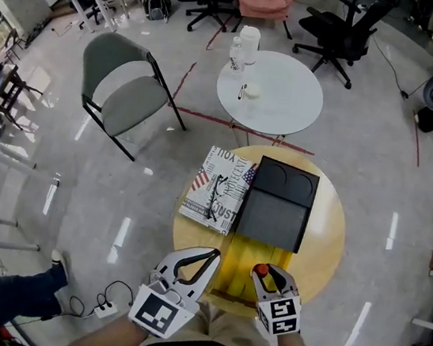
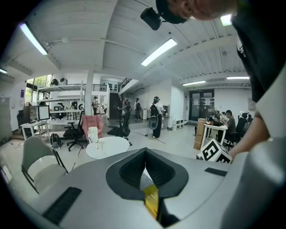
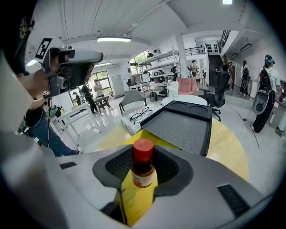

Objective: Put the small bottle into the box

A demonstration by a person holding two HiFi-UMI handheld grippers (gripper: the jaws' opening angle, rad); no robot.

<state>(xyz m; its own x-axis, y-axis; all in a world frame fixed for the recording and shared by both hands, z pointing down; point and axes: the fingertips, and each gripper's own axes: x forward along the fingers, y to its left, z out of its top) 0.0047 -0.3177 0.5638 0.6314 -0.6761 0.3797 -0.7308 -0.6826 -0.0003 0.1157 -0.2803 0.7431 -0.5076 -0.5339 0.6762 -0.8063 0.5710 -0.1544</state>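
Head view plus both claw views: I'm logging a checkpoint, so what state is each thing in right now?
Small bottle: red cap on, upright, held in the right claw.
Right claw: shut on the small bottle.
Left claw: shut, empty.
Black box: open-topped, empty, on the yellow table.
Printed box: lying flat, right beside the black box.

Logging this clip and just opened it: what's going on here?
A person holds a gripper in each hand over a round yellow table. The right gripper is shut on a small red-capped bottle, upright between its jaws, not yet in a box. The left gripper has its jaws together, holding nothing. A black tray and a newspaper-print box lie ahead on the table.
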